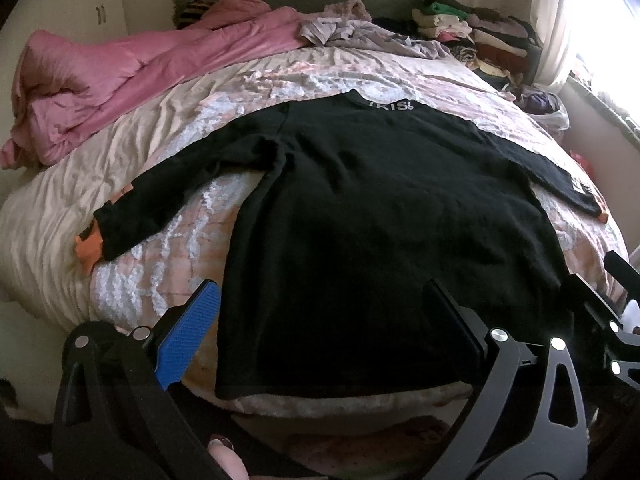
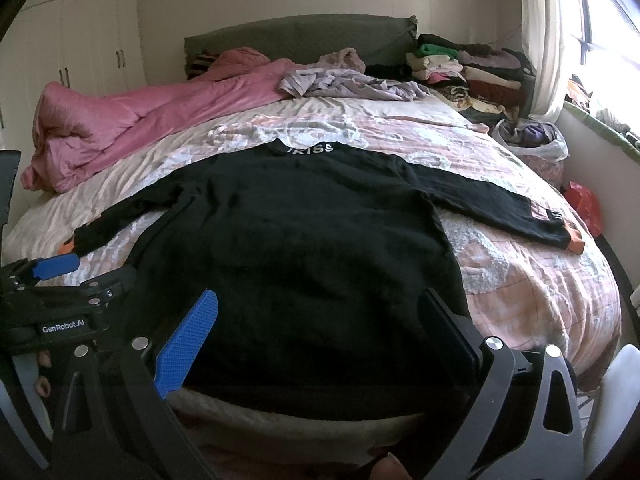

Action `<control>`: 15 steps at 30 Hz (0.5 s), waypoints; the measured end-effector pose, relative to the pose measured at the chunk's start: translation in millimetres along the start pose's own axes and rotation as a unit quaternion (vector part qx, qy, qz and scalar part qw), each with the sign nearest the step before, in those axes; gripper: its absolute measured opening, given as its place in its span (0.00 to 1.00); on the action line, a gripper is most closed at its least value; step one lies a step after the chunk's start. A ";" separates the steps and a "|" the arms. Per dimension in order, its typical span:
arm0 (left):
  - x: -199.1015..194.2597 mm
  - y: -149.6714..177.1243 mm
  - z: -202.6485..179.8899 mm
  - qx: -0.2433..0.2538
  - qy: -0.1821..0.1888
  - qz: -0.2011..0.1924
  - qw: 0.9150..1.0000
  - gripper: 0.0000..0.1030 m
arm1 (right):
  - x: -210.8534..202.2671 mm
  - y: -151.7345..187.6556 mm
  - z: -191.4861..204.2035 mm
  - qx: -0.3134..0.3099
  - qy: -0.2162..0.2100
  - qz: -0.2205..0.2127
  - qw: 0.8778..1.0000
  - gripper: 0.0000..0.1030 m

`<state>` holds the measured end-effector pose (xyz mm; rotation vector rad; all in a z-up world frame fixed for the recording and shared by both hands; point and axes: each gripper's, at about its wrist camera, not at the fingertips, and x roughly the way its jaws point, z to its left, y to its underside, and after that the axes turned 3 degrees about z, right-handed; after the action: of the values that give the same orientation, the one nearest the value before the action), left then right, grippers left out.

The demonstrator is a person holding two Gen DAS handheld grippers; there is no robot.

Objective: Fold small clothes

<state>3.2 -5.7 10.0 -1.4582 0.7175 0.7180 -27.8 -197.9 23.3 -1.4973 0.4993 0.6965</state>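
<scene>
A black long-sleeved sweater [image 1: 380,216] [image 2: 304,248] lies flat on the bed, collar away from me, both sleeves spread out, with orange cuffs [image 1: 90,246] [image 2: 576,242]. My left gripper [image 1: 324,320] hangs open over the sweater's hem, nothing between its fingers. It also shows at the left edge of the right wrist view as the left gripper [image 2: 86,270]. My right gripper [image 2: 320,328] is open too, just above the hem, its blue pad [image 2: 186,348] to the left. Its black frame, the right gripper's body [image 1: 616,304], shows at the right edge of the left wrist view.
The bed [image 1: 280,80] has a pink and white patterned quilt. A pink duvet [image 1: 120,76] is heaped at the far left, lilac clothes [image 2: 344,80] by the headboard, stacks of folded clothes [image 2: 472,68] far right. A plastic bag [image 2: 532,138] sits near the window wall.
</scene>
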 end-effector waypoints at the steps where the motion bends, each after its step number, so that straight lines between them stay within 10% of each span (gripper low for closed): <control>1: 1.8 -1.3 -1.8 0.001 -0.001 0.001 1.000 0.91 | 1.4 -1.4 -1.0 0.000 0.000 0.001 1.000 0.96; 15: 24.7 -41.1 -26.5 0.015 0.009 0.000 1.000 0.91 | 24.1 -25.6 -14.8 -0.004 0.018 -0.004 1.000 0.96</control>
<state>50.9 -31.9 15.5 -1.4384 0.7388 0.6924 8.8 -208.5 24.7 -1.5206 0.5190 0.6674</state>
